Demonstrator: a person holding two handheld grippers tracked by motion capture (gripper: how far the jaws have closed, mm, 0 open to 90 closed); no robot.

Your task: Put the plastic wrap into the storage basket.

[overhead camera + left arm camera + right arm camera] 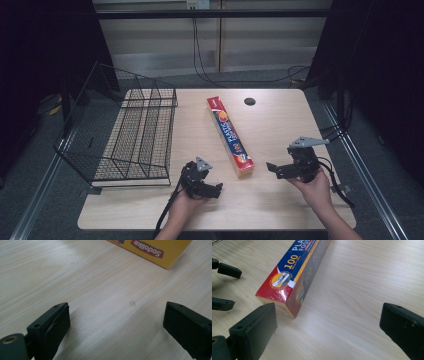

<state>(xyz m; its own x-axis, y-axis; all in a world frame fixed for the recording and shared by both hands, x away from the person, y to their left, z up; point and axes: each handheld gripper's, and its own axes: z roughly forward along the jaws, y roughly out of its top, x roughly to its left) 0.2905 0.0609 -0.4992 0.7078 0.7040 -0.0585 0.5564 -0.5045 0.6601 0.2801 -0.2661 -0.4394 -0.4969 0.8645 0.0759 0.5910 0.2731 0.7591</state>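
A long box of plastic food wrap (230, 136), red, blue and yellow, lies along the middle of the wooden table (280, 125). My left gripper (215, 189) rests by the table's near edge, left of the box's near end, jaws pointing toward it. In the left gripper view, the left gripper (116, 315) is open over bare wood, with the box's yellow side (160, 250) farther ahead. My right gripper (274, 169) sits right of the box's near end. It is open (328, 315), and the box's end (287, 285) lies just ahead of its left jaw. The left gripper (224, 287) shows beyond.
A black wire basket (130, 135) stands on the table's left side, tipped with its open face toward the middle. A round cable hole (249, 101) sits near the far edge. Cables trail on the floor behind the table.
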